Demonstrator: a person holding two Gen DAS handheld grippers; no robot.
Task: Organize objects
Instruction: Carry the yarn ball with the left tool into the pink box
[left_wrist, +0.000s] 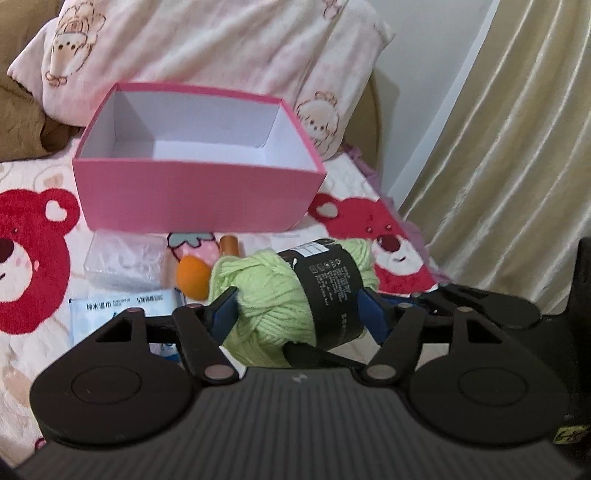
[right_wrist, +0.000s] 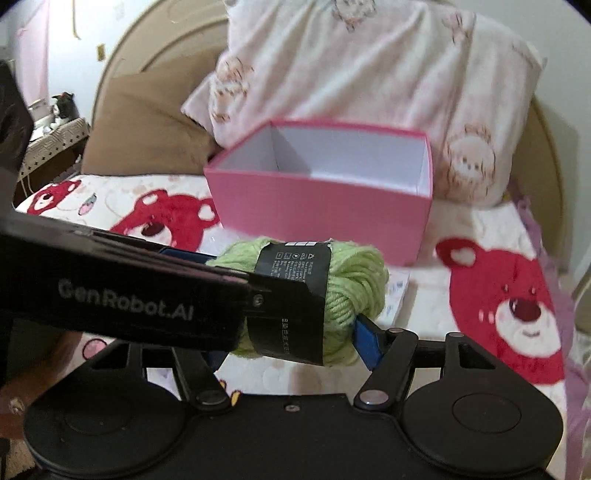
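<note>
Yarn (left_wrist: 273, 295), black label unreadable, axis nine-to-three, clamped by my left gripper (left_wrist: 299, 314) and, seemingly, my right gripper (right_wrist: 291, 339); "GenRobot.AI" at nine o'clock.

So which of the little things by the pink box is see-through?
The clear plastic case left of the orange sponge; the yarn and wipes packet are solid.

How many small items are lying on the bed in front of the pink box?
4: clear plastic case, orange sponge, orange tube, wipes packet. The yarn may hide more.
</note>
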